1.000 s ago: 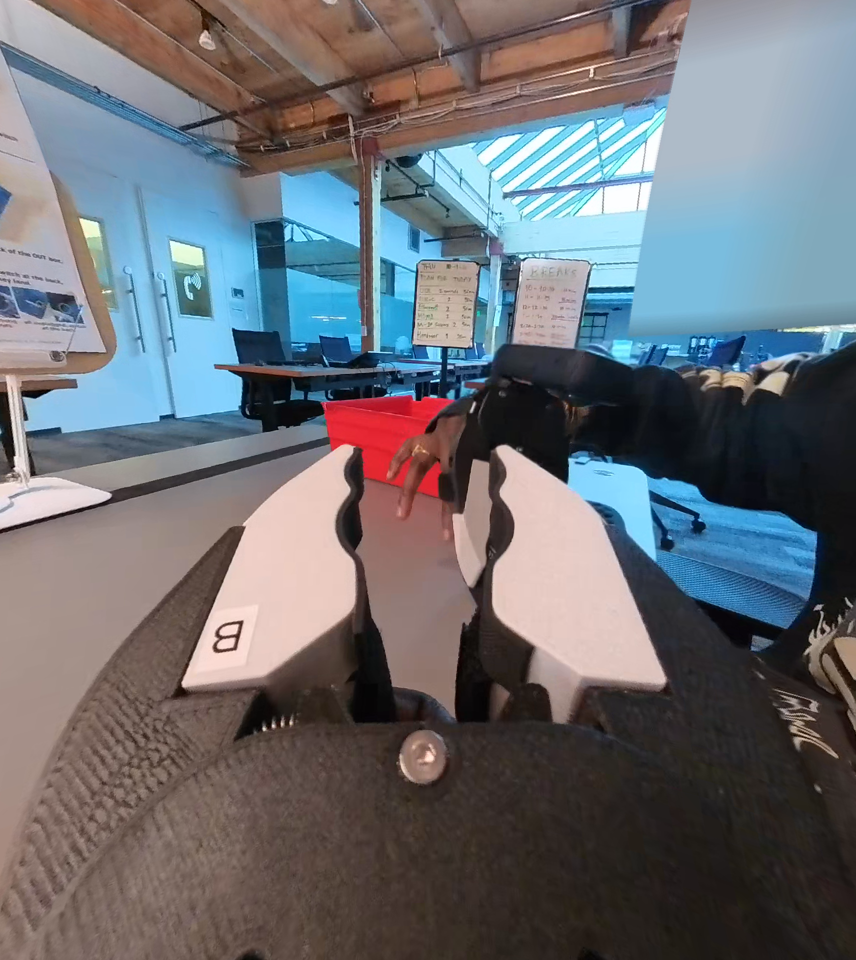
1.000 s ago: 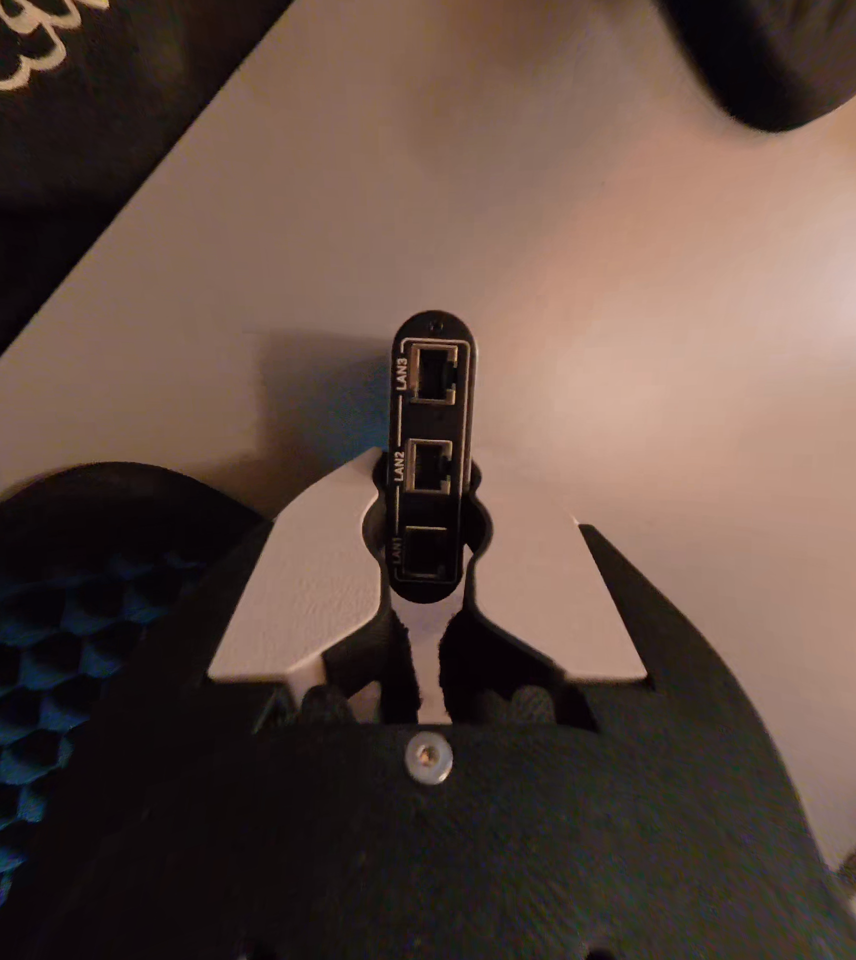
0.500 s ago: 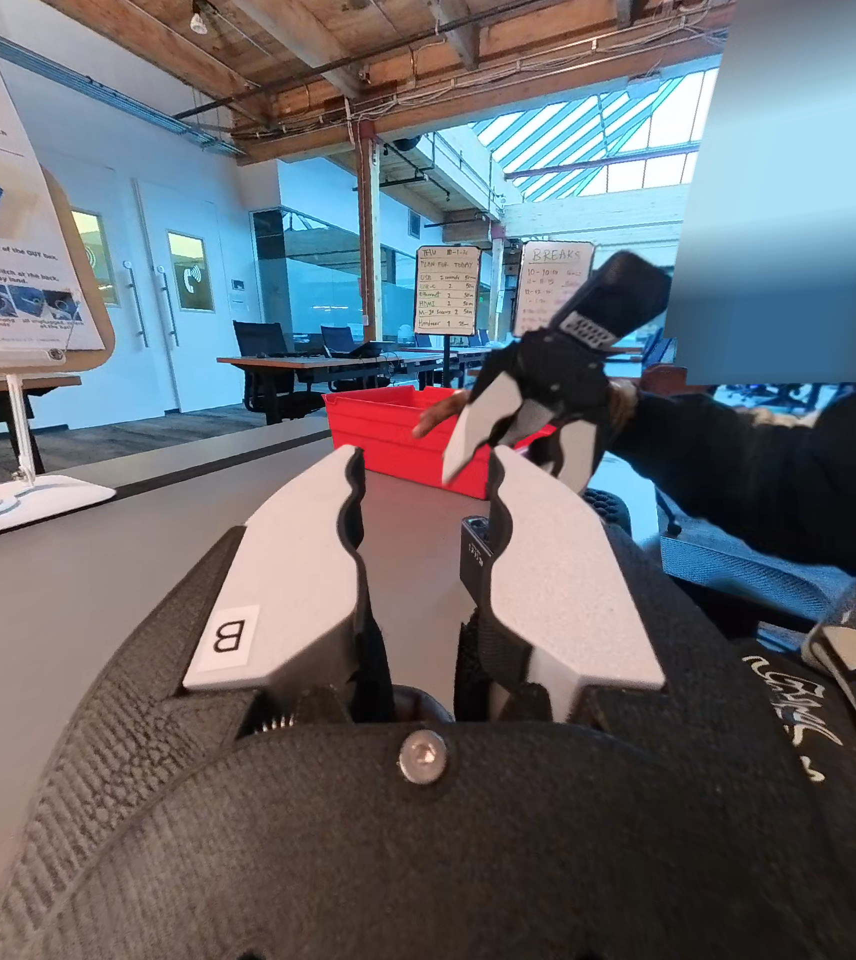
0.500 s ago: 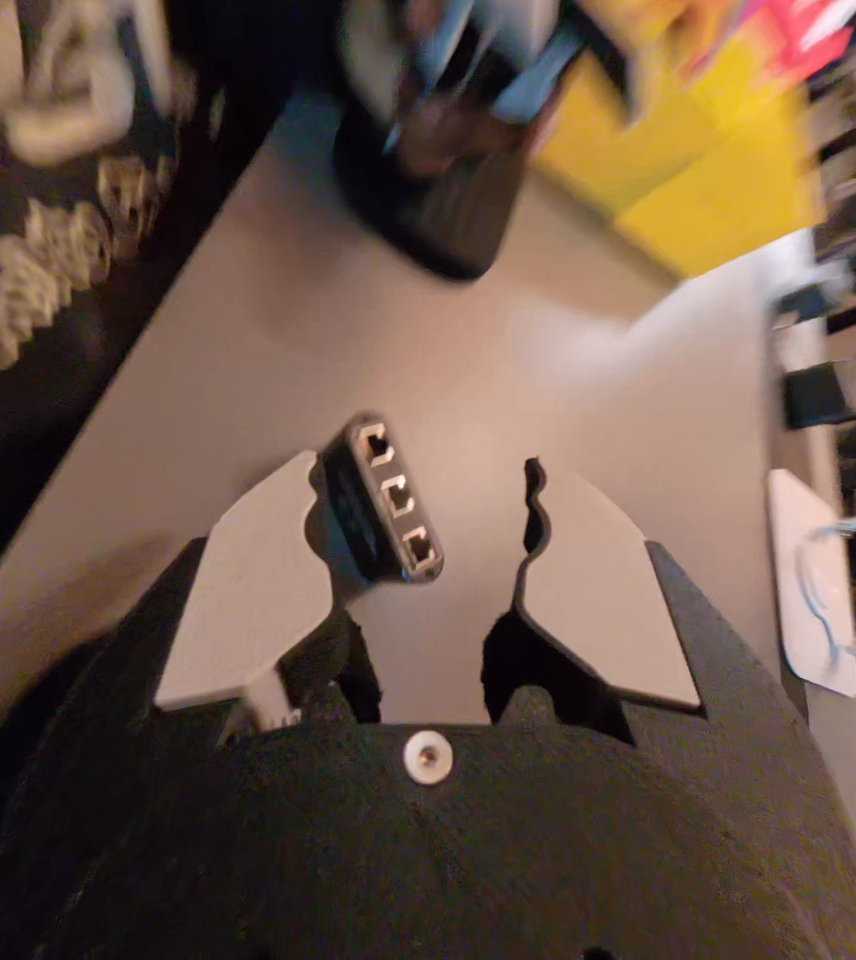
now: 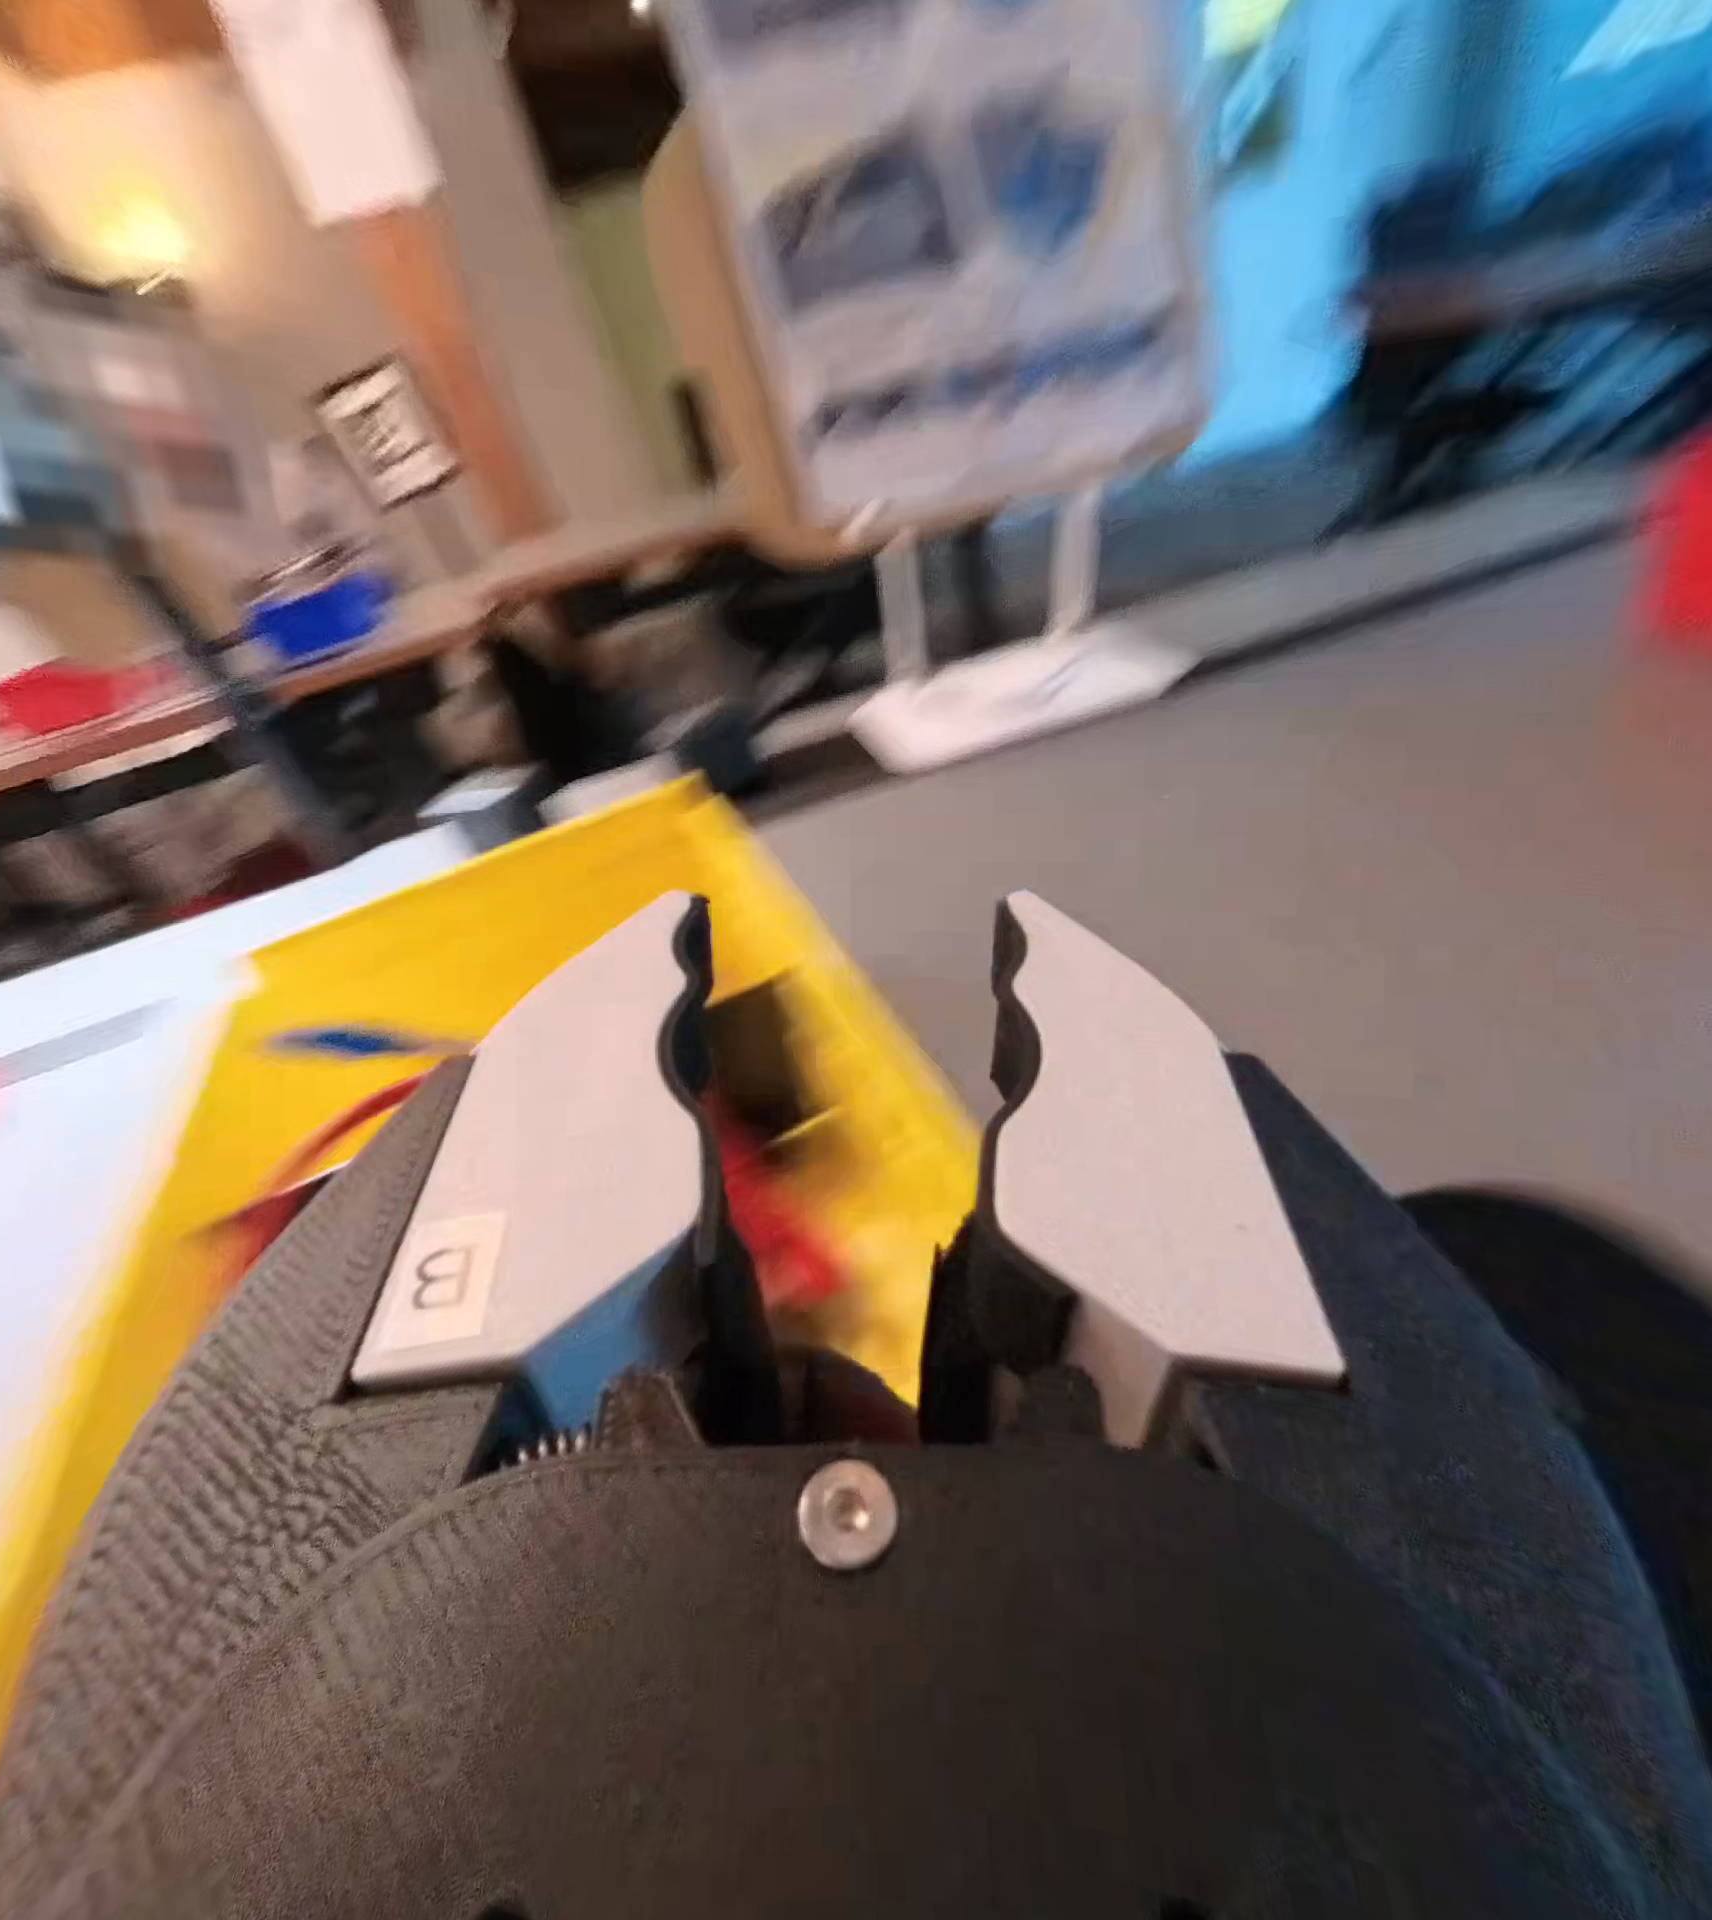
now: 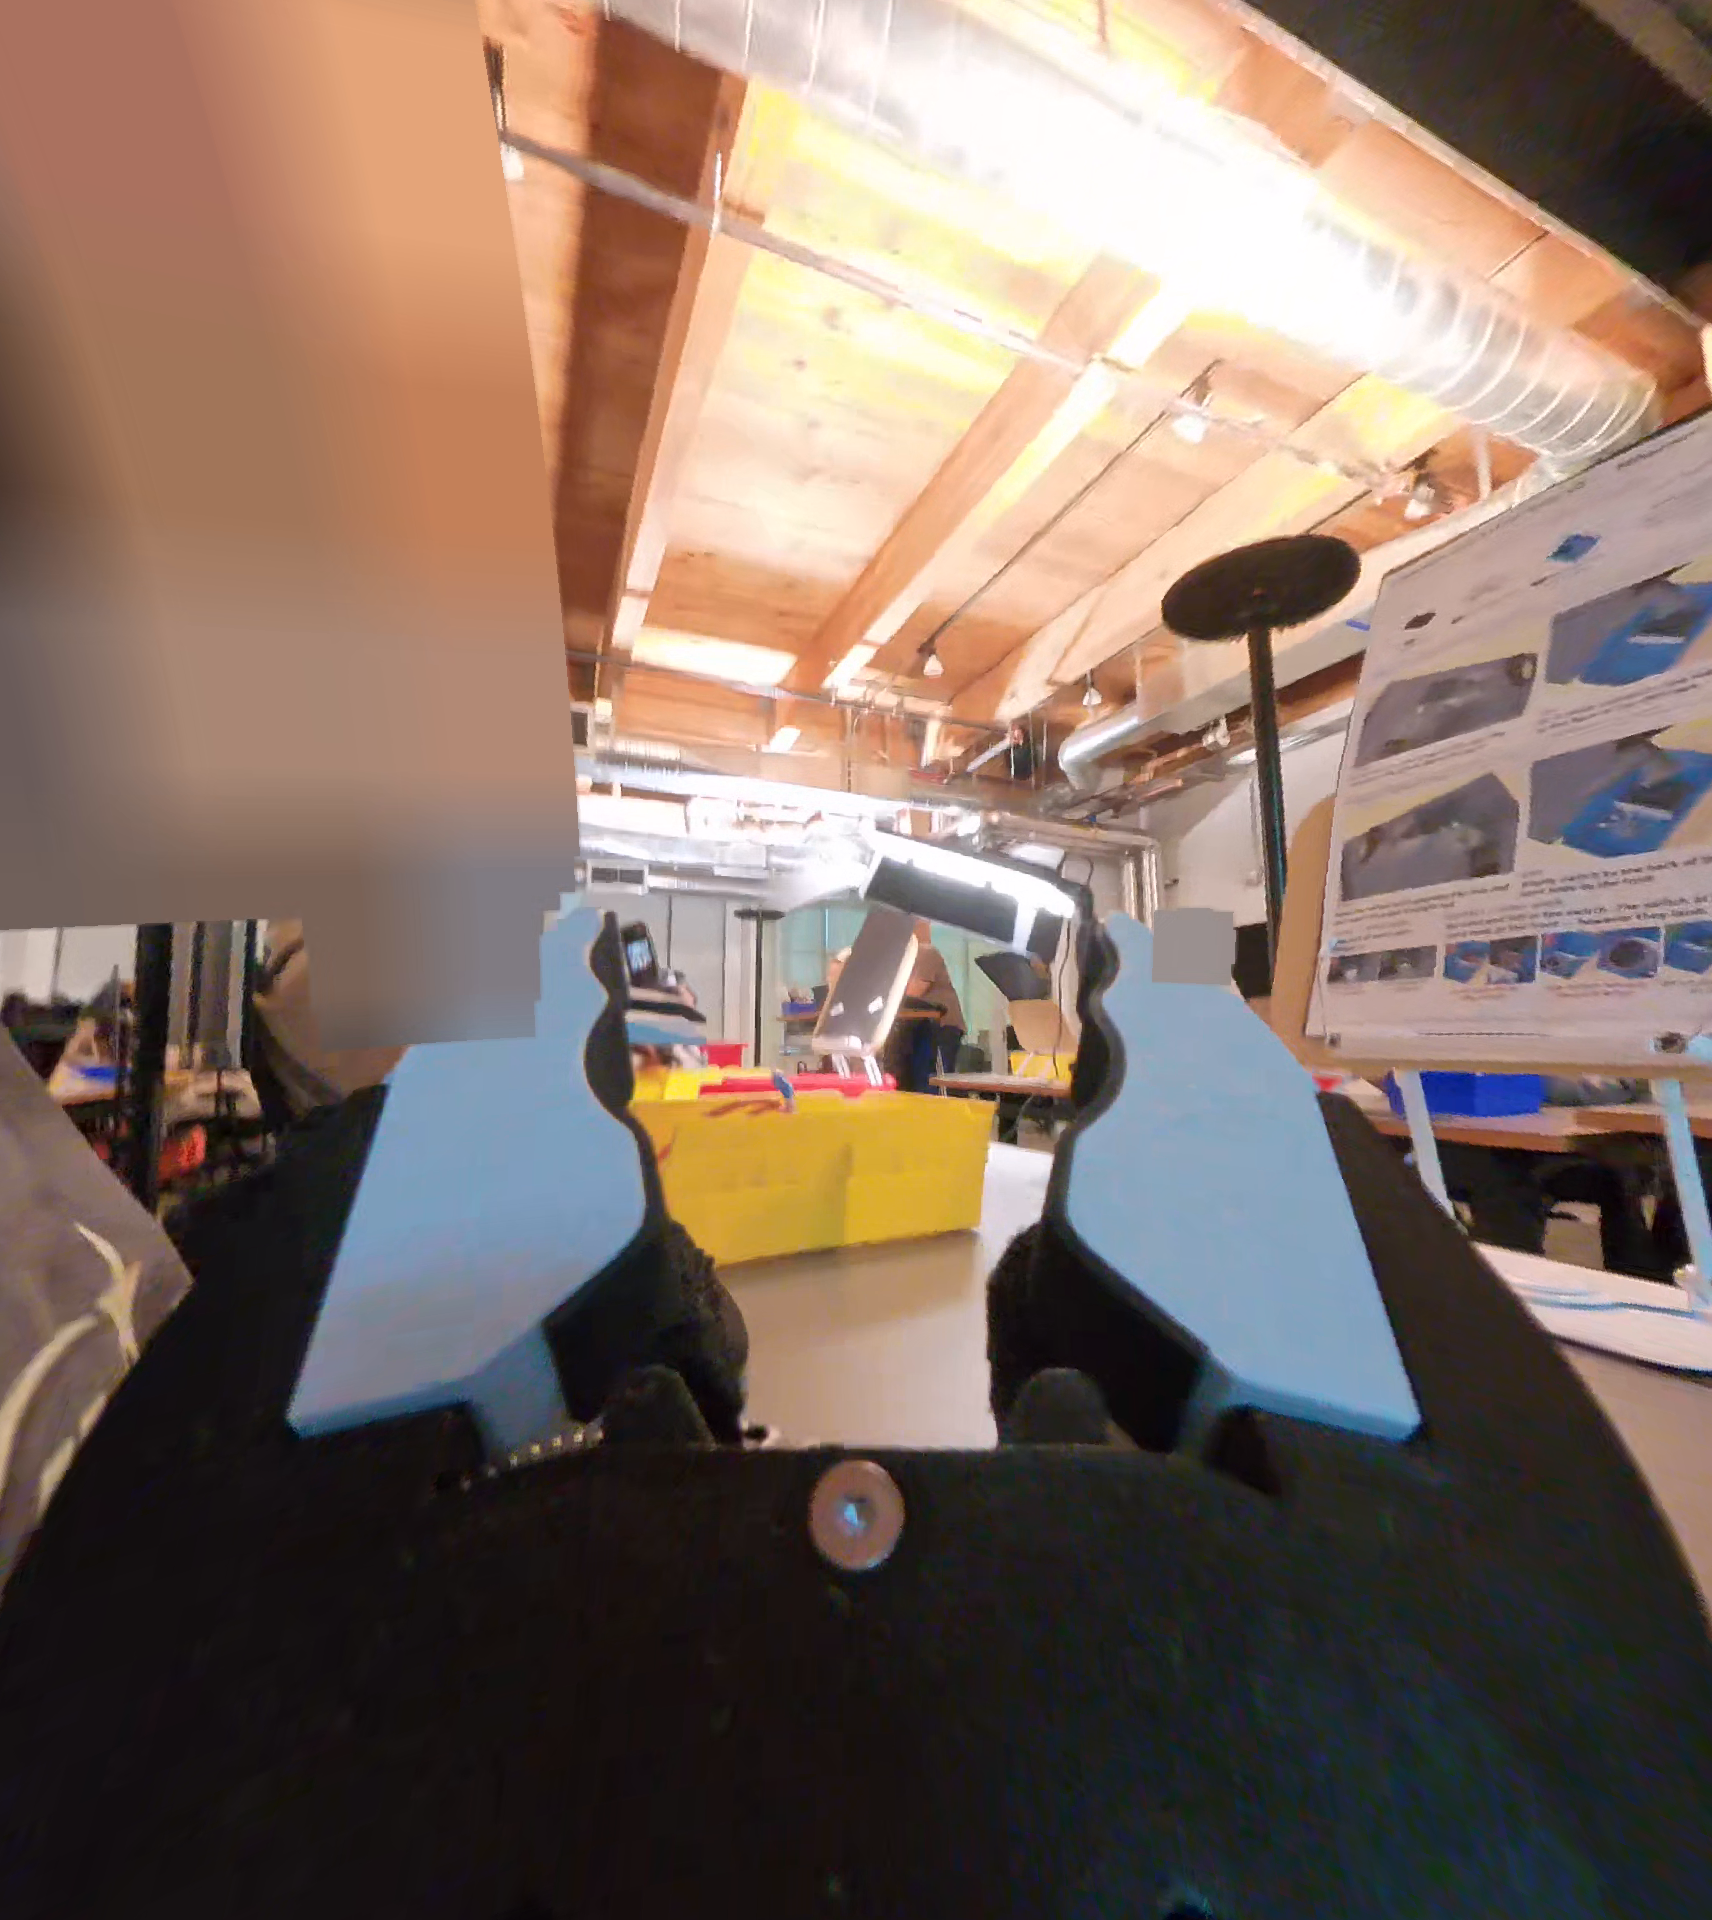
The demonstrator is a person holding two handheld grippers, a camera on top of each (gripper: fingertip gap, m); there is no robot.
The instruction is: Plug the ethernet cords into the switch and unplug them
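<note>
Both grippers are gaping wide, jaws holding nothing: left gripper (image 5: 850, 997) pointing at blurred yellow bin (image 5: 519, 966); right gripper (image 6: 852, 1039) facing it mid-frame across counter (image 6: 873, 1340).

A yellow plastic bin (image 6: 810, 1174) sat on the grey table (image 6: 862, 1351). At two o'clock stood a white picture board (image 6: 1579, 842).

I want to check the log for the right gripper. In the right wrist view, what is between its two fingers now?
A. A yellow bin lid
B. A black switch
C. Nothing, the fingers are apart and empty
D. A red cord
C: the right gripper stands open, and only the far yellow bin on the table shows through the gap.
</note>
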